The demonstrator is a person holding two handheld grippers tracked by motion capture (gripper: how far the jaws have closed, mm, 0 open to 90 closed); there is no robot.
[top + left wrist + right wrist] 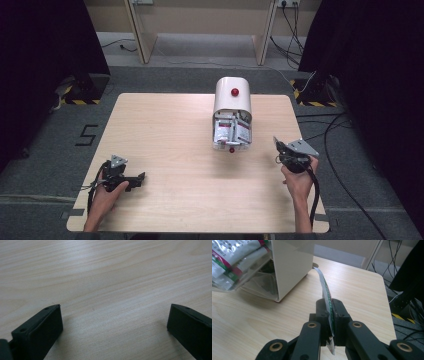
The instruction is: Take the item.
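Sachet point(327, 293) pinched edge-on between right gripper point(331, 312) fingers, fully closed on it, box point(289, 265) w/ more packets just ahead-left. Keep grip firm, lower slow. Left gripper point(113, 320) fingers wide apart, empty, over table point(112, 272).

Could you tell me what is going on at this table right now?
A person works at a wooden table with a gripper in each hand. The right gripper is shut on a thin sachet, held edge-on beside a white dispenser box whose open front shows more packets. The left gripper is open with nothing between its jaws, low over bare table near the person's side.
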